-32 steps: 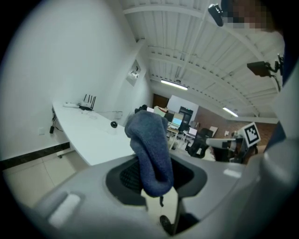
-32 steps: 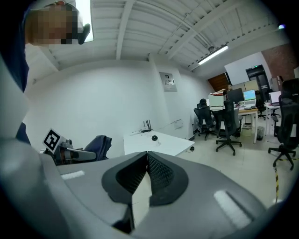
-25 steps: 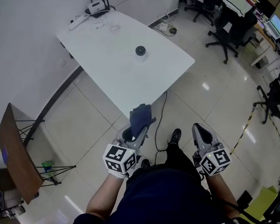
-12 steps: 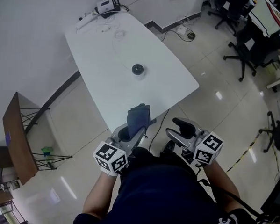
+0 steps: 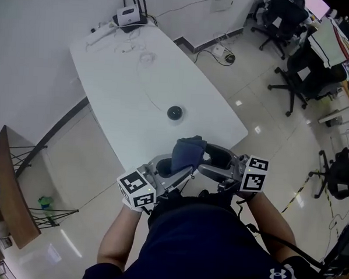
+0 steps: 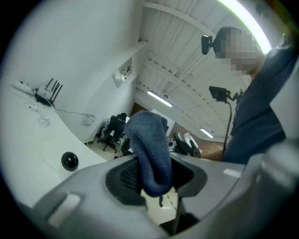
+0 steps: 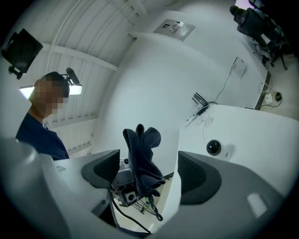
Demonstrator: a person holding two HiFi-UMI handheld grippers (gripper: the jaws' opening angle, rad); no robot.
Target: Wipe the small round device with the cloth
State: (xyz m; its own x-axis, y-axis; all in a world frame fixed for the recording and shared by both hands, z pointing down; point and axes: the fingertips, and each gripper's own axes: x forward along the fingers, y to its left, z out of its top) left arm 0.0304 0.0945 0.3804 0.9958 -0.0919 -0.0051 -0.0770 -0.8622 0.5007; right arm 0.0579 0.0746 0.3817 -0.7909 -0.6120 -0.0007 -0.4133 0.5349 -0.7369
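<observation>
As far as I can judge from the head view, no wiping has happened yet. The left claw (image 5: pixel 182 167) is clamped on the dark blue cloth (image 5: pixel 189 152), which sticks up in a bunch near the close end of the white worktop (image 5: pixel 136 87). The small round device (image 5: pixel 175 112) sits out on the worktop by itself, well apart from the cloth, with nothing touching it. The right claw (image 5: pixel 213 161) points across at the cloth from the other side. Over in the left gripper view the pads are pinched right on the lower part of the cloth (image 6: pixel 150 154), so that grip looks solid to me, and the black device (image 6: pixel 70 161) shows off to the left on the worktop. Right gripper view: that claw's jaws have just been opening and stand wide apart. The cloth (image 7: pixel 142 158) is in the gap between them but neither pad presses on it, so it's holding nothing, and the device (image 7: pixel 214 147) is in sight past the right-hand jaw. So my read is: cloth in hand, check. What's left is basically the whole job, getting the cloth onto the device and actually rubbing it down.
</observation>
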